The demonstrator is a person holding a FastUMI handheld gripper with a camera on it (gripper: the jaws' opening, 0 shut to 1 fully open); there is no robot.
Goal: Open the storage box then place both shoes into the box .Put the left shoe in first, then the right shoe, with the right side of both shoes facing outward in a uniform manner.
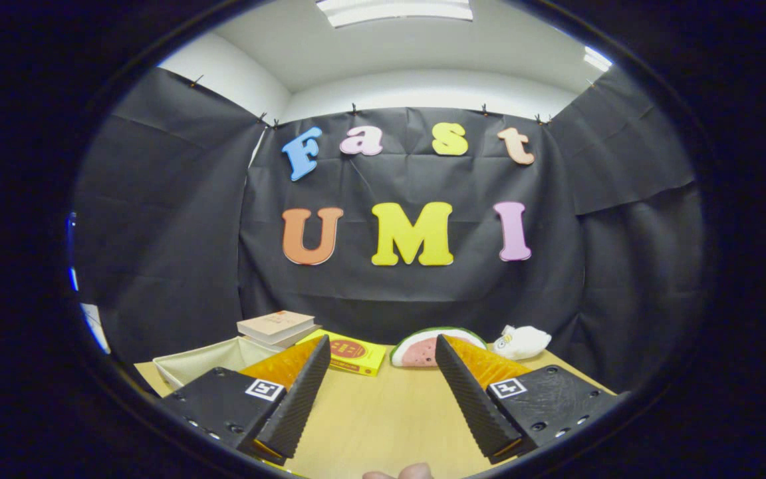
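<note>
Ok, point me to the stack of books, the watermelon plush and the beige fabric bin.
Stack of books (275,326): gripper view, on the top book's cover.
Watermelon plush (418,350): gripper view, on its pink face, just ahead of the open fingers.
Beige fabric bin (191,364): gripper view, on its front wall.

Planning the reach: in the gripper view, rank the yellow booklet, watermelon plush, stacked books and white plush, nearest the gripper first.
Gripper is open, gripping nothing.
1. Yellow booklet, at one fingertip.
2. Watermelon plush, at the other fingertip; too close to call with 1.
3. Stacked books, beyond the booklet.
4. White plush, far side.
</note>
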